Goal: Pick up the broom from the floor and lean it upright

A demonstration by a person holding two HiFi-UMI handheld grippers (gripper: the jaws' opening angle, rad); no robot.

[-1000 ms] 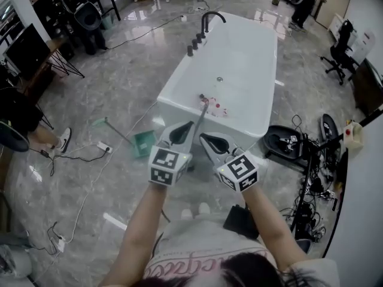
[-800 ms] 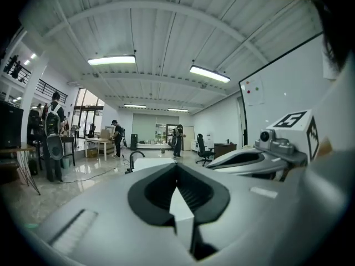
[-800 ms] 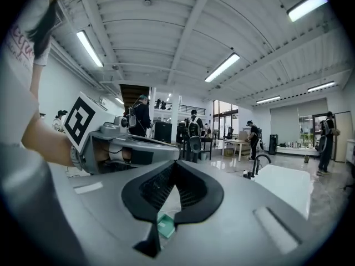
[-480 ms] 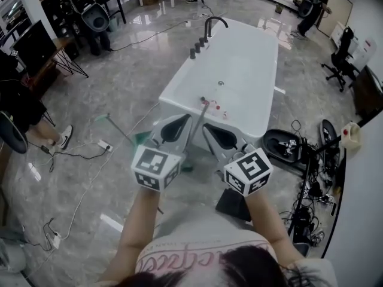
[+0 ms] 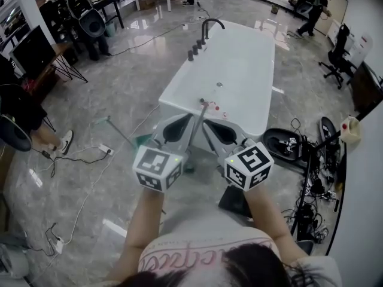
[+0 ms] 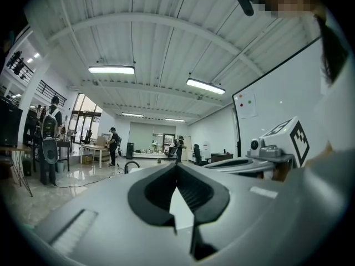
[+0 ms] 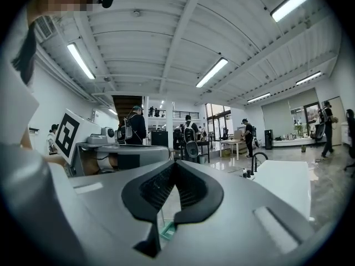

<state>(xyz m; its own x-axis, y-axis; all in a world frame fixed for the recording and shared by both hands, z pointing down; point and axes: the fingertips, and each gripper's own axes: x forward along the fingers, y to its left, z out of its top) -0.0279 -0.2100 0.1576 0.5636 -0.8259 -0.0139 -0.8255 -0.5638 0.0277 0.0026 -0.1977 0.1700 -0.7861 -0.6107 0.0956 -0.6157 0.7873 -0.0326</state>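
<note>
— What did the head view show that the gripper views missed?
— One broom [image 5: 198, 124], centre frame, its handle propped on the near rim of the one bathtub [image 5: 239, 58].
— And the claws?
— Two: left gripper [image 6: 177, 166] and right gripper [image 7: 175, 163], each pinched together, empty, flanking the handle.

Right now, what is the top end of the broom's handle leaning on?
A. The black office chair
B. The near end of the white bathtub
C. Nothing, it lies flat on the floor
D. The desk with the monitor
B: in the head view the broom's handle stands up from the floor, and its top end meets the near rim of the white bathtub.
</note>
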